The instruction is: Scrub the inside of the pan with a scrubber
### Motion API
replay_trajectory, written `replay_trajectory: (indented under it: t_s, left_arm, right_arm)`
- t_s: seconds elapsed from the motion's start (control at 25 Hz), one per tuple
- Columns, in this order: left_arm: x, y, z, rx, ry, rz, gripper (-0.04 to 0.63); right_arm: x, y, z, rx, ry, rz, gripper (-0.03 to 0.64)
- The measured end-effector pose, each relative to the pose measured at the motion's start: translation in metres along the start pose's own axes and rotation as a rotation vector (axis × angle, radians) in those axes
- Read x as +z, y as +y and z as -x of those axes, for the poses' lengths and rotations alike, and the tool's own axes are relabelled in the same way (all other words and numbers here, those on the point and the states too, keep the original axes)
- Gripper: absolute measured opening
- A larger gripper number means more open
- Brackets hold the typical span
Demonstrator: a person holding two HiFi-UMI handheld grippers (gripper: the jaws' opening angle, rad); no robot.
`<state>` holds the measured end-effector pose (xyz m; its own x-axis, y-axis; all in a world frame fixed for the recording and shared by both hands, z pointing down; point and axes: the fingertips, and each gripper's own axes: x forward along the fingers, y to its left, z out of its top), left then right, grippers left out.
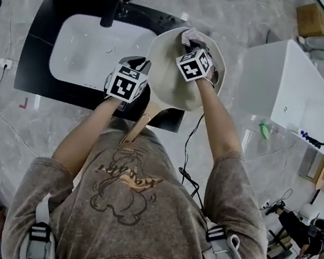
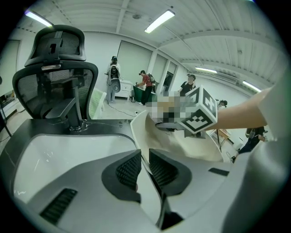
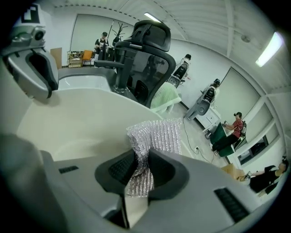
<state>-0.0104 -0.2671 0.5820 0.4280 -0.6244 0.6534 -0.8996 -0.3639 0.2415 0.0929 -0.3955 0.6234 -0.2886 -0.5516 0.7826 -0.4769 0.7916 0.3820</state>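
While the left gripper (image 2: 144, 169) pinches the thin rim of the cream pan (image 1: 165, 82), its two pads close together with the pan's wall running between them, the right gripper (image 3: 140, 167) is clamped on a silvery scrubber (image 3: 152, 139). A crumpled strip of the scrubber is squeezed between the pads and its ribbed free end stands up past the fingertips.

Seen from the head view, the pan is held tilted over the right end of the white sink (image 1: 83, 50), which is set into a black surface (image 1: 39, 42). The pan's wooden handle (image 1: 140, 125) points to about 7 o'clock, toward the person's chest. The left gripper grips the rim at about 8 o'clock of the pan, just beside the root of the handle. The right gripper reaches into the pan at about 1 o'clock, with the scrubber near the far rim at 12 o'clock. Whether the scrubber presses on the inner wall cannot be told.

A black faucet (image 1: 112, 6) stands at the sink's 12 o'clock edge, with a black mesh chair (image 2: 54, 68) beyond it. A white box (image 1: 287, 86) sits at 3 o'clock of the pan, apart from it.
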Motion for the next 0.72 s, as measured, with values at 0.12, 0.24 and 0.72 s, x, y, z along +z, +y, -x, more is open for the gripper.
replay_trajectory:
  t_s: [0.12,0.24,0.72]
  left_arm:
    - [0.000,0.000,0.001,0.011,0.003,-0.010,0.064]
    - [0.000,0.000,0.000,0.017,0.008,-0.020,0.064]
    - [0.001,0.001,-0.002,0.047,0.032,-0.049,0.064]
  right_arm:
    - [-0.011,-0.008,0.007,-0.006,0.022,0.018,0.095]
    - [-0.021,-0.015,0.012,-0.012,0.050,0.027,0.095]
    - [-0.079,-0.009,0.038,0.097,0.235,0.129,0.094]
